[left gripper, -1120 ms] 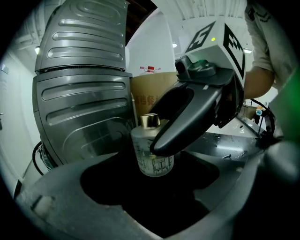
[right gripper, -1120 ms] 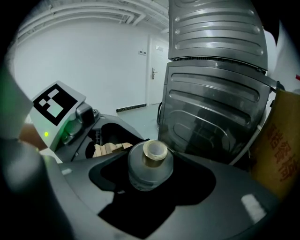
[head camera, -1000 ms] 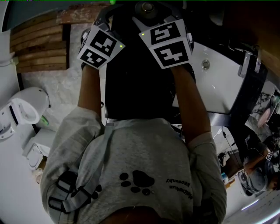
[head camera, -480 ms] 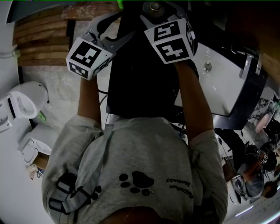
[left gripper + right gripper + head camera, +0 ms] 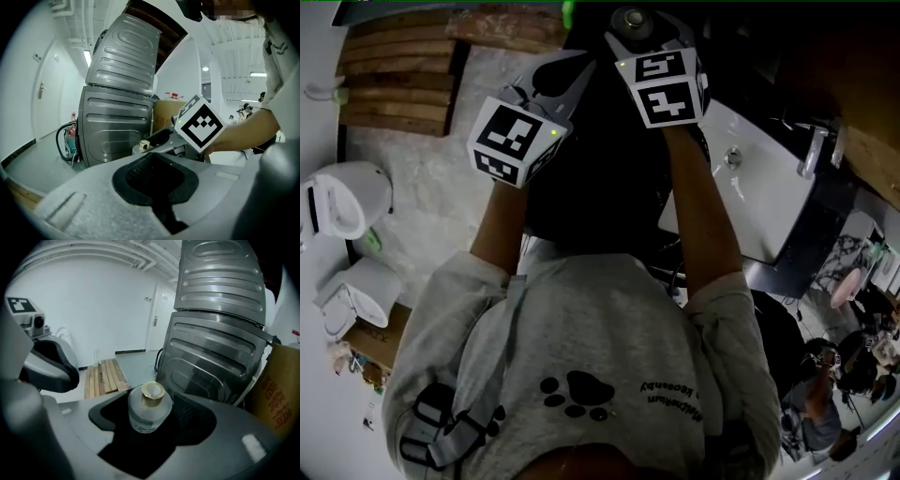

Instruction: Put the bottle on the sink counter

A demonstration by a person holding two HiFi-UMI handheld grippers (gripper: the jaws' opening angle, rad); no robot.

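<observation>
The right gripper [image 5: 152, 420] clasps a small frosted glass bottle with a gold cap [image 5: 147, 411] between its jaws, cap uppermost, held in the air before a grey ribbed metal cabinet [image 5: 215, 357]. The left gripper [image 5: 154, 176] has just clenched its jaws together, with nothing between them.

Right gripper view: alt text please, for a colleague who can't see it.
The right tool holds a small frosted bottle with a gold cap between its jaws. Behind it stands a grey ribbed metal cabinet, with a wooden pallet on the floor at left.
</observation>
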